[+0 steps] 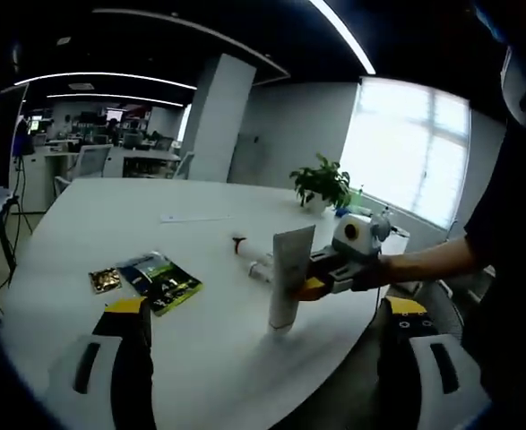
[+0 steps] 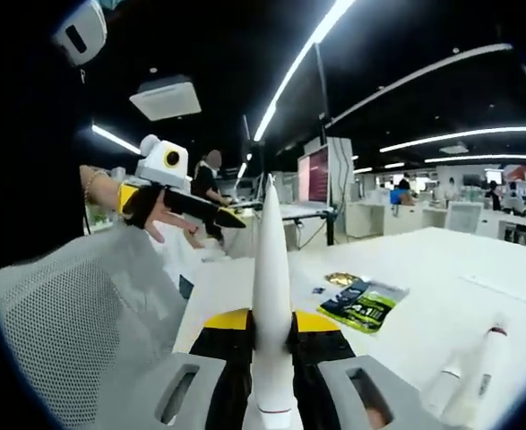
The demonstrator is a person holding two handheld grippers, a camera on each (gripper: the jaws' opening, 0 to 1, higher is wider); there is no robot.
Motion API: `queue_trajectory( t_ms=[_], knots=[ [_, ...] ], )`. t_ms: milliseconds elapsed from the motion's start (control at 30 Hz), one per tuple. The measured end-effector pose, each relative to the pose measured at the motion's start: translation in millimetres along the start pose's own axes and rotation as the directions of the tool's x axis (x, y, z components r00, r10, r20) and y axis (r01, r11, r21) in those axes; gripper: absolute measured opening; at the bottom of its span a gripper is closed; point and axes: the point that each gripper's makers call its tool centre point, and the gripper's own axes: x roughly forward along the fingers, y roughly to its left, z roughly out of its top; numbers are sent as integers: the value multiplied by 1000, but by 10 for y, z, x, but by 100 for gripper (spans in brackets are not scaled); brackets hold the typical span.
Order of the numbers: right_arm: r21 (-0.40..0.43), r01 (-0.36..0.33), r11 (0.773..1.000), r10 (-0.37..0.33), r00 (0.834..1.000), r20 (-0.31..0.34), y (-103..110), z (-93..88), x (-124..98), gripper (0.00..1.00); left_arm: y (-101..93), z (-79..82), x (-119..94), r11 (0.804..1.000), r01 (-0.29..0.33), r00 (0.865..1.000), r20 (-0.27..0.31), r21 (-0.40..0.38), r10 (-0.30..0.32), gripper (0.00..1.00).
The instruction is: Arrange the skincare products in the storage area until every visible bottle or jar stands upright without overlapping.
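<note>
1. Fingers of the left gripper [image 1: 267, 336] rise from the bottom of the left gripper view, black with yellow tips, spread wide apart with nothing between them, poised over the near edge of the white tabletop [image 1: 110, 206].
2. Just beyond that gap, a white tube [image 1: 288, 276] stands upright on its cap near the tabletop's right edge. The right gripper [image 1: 321, 279] reaches in from the right, held by a person's hand [image 1: 379, 269], and its yellow-tipped fingers close on the tube's side about midway up.
3. In the right gripper view the same tube [image 2: 271, 305] runs up the centre between the right gripper's fingers, which are clamped on it, with yellow pads showing on either side.
4. To the left of the tube in the left gripper view, a green and black sachet [image 1: 159, 279] lies flat, and a small gold packet [image 1: 104, 279] lies just beside it, further left.
5. Behind the standing tube, a slim white bottle with a red cap [image 1: 249, 249] lies on its side, and another small white item lies close by it; its kind is unclear.
6. Farther back, a potted plant [image 1: 321, 184] stands near the tabletop's far right edge, before a bright window [image 1: 406, 148].
7. In the right gripper view, the left gripper [image 2: 211, 213] hangs in the air at upper left, held by a hand [image 2: 150, 208].
</note>
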Motion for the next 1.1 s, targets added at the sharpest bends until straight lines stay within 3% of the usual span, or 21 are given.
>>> queue_trajectory(
  t_ms=[300,1100],
  knots=[
    [9,-12,1000,12,1000,15,14,19,-27,6,-29,-26,5,1000,4,1000,-7,0,-4,99],
    [2,-73,997,73,993,-95,51,-73,-187,9,-80,-90,2,1000,-9,1000,-7,-10,9,98]
  ],
)
